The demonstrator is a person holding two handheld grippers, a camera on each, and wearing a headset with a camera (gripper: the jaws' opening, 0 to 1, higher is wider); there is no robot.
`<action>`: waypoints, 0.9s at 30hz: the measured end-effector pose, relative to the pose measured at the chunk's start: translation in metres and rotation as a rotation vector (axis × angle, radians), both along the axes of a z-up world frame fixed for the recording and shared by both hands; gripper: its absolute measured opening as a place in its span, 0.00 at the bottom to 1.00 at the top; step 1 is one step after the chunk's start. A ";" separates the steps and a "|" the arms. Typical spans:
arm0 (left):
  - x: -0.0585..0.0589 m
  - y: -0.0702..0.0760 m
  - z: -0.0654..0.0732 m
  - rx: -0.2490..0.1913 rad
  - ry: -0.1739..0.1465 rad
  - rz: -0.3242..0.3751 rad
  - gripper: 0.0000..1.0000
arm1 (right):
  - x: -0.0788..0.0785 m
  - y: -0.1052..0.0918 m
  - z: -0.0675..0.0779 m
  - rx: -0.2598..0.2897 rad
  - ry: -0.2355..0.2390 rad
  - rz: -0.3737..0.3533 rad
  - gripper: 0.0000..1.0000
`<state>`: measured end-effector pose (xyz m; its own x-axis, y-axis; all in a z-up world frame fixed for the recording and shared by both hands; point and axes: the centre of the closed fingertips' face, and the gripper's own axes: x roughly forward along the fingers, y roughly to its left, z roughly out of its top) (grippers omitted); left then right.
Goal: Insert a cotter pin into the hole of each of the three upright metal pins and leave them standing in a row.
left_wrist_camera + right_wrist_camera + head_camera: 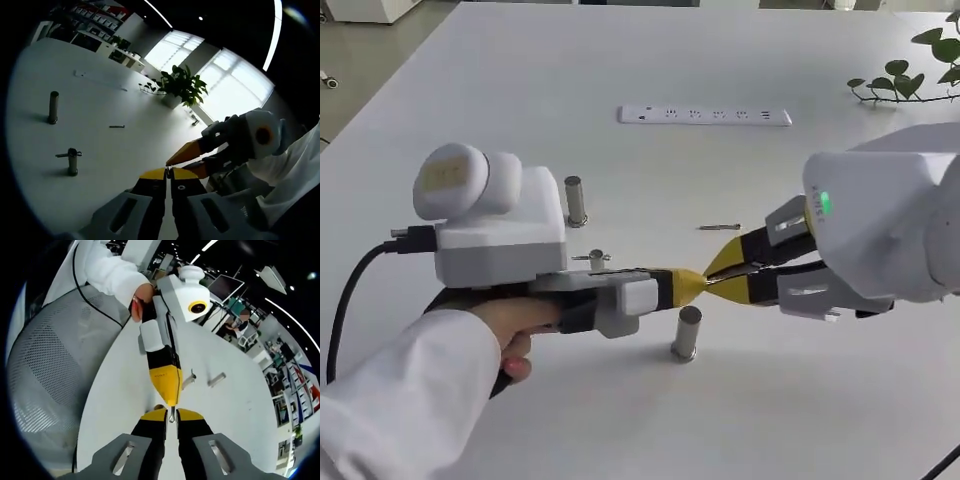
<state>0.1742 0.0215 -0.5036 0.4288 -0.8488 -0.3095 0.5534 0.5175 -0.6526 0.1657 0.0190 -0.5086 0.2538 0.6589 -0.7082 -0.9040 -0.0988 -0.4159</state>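
Starting w/ head view: left claw point(697, 285) and right claw point(711, 283) meet tip to tip above the white counter point(520, 90). Three metal pins stand upright: far pin point(576, 200), middle pin point(596, 263) w/ an inserted cotter point(585, 257) through its top, and near pin point(686, 333) just below the tips. A loose cotter pin point(720, 227) lies flat beyond the claws. Left gripper view: left claw is pinched tight on a held cotter pin point(169, 172) at its very tips, w/ the right claw reaching in from the right to the same spot. Right gripper view: right claw is narrow, w/ the held pin's looped end in the gap; can't tell if it's actually clamped.
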 end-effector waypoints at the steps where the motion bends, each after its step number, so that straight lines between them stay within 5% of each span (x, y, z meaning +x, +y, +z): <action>1: 0.000 0.001 0.000 0.003 -0.002 -0.001 0.00 | 0.002 -0.001 0.001 0.012 -0.007 -0.013 0.11; 3: -0.001 0.005 -0.003 0.042 -0.018 -0.014 0.00 | 0.002 -0.006 -0.002 0.004 0.019 -0.041 0.21; 5: -0.004 0.008 -0.007 0.106 -0.057 -0.043 0.00 | 0.003 -0.012 -0.006 -0.006 0.040 -0.055 0.21; 8: -0.006 0.010 -0.005 0.152 -0.137 -0.075 0.00 | -0.003 -0.016 -0.012 0.042 0.155 -0.116 0.20; 13: -0.015 0.006 0.011 0.190 -0.354 -0.190 0.00 | -0.009 -0.012 -0.011 0.178 0.341 -0.180 0.19; 17: -0.023 0.002 0.019 0.213 -0.479 -0.278 0.00 | -0.010 -0.009 -0.008 0.242 0.410 -0.200 0.13; 24: -0.035 -0.005 0.013 0.285 -0.585 -0.392 0.00 | -0.022 -0.002 -0.010 0.237 0.429 -0.176 0.05; 27: -0.037 -0.008 0.013 0.279 -0.584 -0.400 0.00 | -0.030 0.001 -0.012 0.234 0.451 -0.153 0.04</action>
